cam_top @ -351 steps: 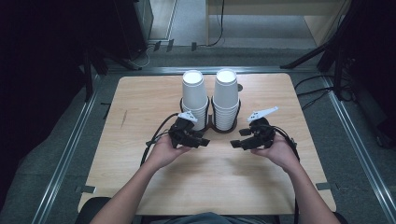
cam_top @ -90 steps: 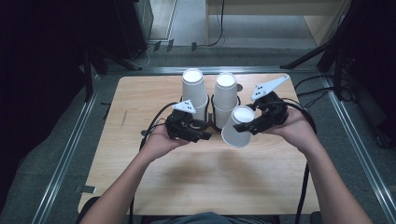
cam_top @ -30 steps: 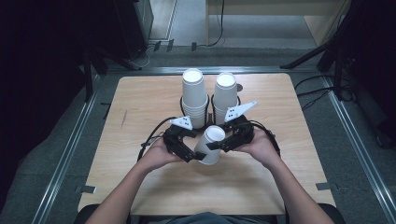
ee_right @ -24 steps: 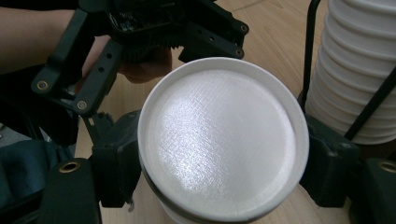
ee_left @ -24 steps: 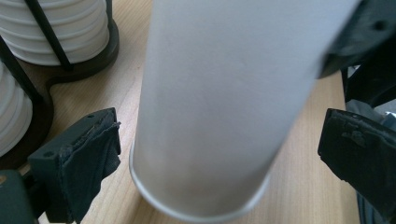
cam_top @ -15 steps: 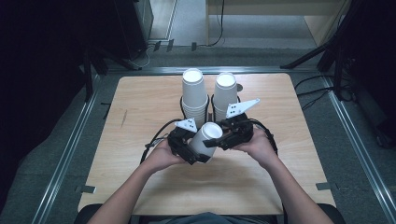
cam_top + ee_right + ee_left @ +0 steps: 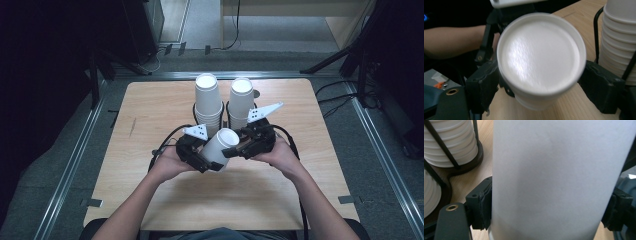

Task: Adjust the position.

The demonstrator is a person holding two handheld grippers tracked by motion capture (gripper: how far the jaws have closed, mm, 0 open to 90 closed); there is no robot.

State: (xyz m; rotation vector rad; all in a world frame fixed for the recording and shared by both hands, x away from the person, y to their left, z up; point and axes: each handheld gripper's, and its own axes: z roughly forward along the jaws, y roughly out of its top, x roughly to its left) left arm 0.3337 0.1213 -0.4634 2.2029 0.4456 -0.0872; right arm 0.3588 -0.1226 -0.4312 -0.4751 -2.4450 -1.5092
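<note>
The left gripper (image 7: 207, 161) is clamping the tilted paper cup (image 7: 220, 148) at 9 o'clock, letting the right gripper (image 7: 235, 149), jaws just widened, be releasing its rim at 3 o'clock.

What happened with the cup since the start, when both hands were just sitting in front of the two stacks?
The right gripper took one paper cup off the right stack, brought it toward the person and tilted it. Now the left gripper has closed its jaws on the cup's body, while the right gripper's jaws have just been opening around the rim end. Both stacks and their black holder stayed put on the table.
</note>
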